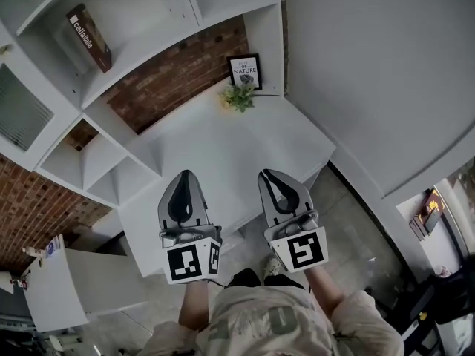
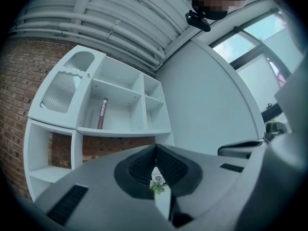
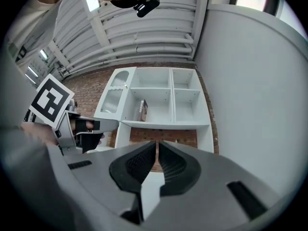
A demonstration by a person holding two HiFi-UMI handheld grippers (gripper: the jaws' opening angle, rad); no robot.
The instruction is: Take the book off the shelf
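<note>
Fingers of left gripper are pressing together, empty; right gripper same, both hovering side by side below white shelf unit. Brown hardcover book is standing inside it. Head view is showing black-framed print under it; right gripper view isn't.

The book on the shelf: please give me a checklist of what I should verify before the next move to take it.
1. Position of the book: ok, it stands alone in its shelf compartment.
2. Opening of the left tongs: not ok, shut and empty.
3. Opening of the right tongs: not ok, shut and empty.
4. Tongs at the book: not ok, both hang over the white counter, well short of it.
5. Free way upward: ok, the plant and framed sign stand aside at the counter's back.
</note>
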